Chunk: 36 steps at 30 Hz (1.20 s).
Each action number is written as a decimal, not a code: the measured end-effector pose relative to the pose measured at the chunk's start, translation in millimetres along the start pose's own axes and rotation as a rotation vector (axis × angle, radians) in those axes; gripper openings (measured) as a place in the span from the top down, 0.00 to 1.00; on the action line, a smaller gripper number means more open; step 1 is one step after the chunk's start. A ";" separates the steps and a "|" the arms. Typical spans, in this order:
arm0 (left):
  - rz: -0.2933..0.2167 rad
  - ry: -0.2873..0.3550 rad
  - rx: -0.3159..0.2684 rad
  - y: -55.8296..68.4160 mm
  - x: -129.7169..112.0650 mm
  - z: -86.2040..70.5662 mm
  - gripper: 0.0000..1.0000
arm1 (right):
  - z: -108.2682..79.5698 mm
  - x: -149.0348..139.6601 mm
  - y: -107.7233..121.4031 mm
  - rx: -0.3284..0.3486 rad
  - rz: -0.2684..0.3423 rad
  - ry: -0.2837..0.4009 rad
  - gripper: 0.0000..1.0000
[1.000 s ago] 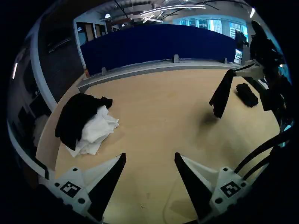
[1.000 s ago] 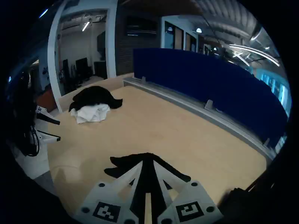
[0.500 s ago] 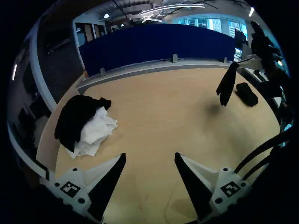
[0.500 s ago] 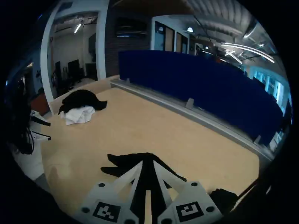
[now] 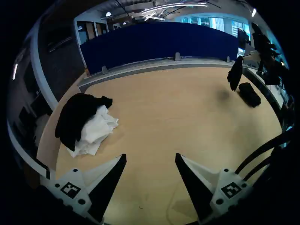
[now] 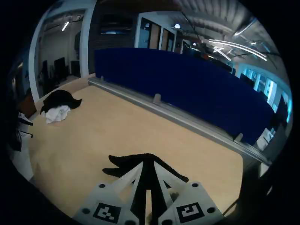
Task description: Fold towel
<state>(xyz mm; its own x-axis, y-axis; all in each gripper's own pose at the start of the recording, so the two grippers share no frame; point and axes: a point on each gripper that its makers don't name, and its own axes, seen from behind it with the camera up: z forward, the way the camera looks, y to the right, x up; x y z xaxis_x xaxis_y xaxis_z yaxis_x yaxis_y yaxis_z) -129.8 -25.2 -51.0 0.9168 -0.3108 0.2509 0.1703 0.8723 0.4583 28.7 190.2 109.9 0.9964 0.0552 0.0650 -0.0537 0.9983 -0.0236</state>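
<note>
In the right gripper view, my right gripper [image 6: 148, 165] is shut on a black towel [image 6: 127, 163] that droops over the fingers above the wooden table [image 6: 112, 127]. The left gripper view has that same black towel [image 5: 235, 74] hanging in the air at the far right, just beside a folded black towel [image 5: 249, 94] lying on the table. My left gripper [image 5: 150, 161] stands open low over the table [image 5: 168, 112], nothing between its fingers. A heap of black and white towels [image 5: 86, 122] lies to its left, also seen as the small far-off heap [image 6: 58, 107].
A blue partition [image 5: 157, 43] on a grey rail [image 6: 176, 116] runs along the table's far edge. Bare wood lies between the heap and the folded towel. Dark cables [image 5: 262, 150] cross at the lower right of the left gripper view.
My right gripper has carried the hanging black towel farther away and to the right, up beside the folded black towel. The left gripper has stayed open and still.
</note>
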 end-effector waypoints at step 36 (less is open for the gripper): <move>0.037 -0.026 0.004 22.6 7.3 6.0 0.03 | -15.2 -35.6 135.2 -0.126 0.059 -0.080 0.95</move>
<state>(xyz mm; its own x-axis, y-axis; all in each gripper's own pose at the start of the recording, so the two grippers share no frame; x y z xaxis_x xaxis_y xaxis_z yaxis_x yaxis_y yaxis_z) -121.4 -10.0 -33.7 0.9129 -0.2881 0.2893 0.1351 0.8819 0.4517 -13.1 322.9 89.3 0.9830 0.1200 0.1392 -0.0981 0.9831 -0.1546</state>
